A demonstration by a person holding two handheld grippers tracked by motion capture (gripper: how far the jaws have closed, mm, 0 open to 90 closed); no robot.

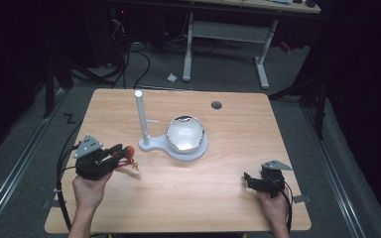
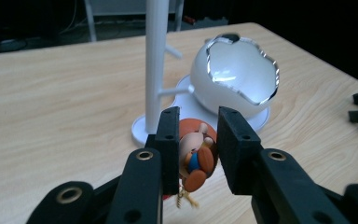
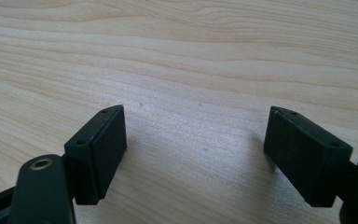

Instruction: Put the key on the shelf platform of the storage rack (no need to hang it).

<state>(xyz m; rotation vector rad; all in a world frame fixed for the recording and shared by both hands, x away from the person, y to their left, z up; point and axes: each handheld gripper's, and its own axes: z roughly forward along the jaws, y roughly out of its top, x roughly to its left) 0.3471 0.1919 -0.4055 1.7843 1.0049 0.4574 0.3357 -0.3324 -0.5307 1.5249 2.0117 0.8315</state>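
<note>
The counter (image 1: pixel 218 173) is pale wood with a matt, grained finish. The stand (image 2: pixel 154 70) looks like smooth white plastic. The egg bowl (image 2: pixel 235 77) is glossy white with a shiny silver rim. The figurine (image 2: pixel 196 156) is glossy plastic between matt black pads (image 2: pixel 235 149).

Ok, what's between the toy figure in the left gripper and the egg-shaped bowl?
In the left gripper view, the white stand's post rises between the toy figure, clamped in the left gripper, and the egg-shaped bowl, slightly left of the straight line; otherwise bare table.
</note>
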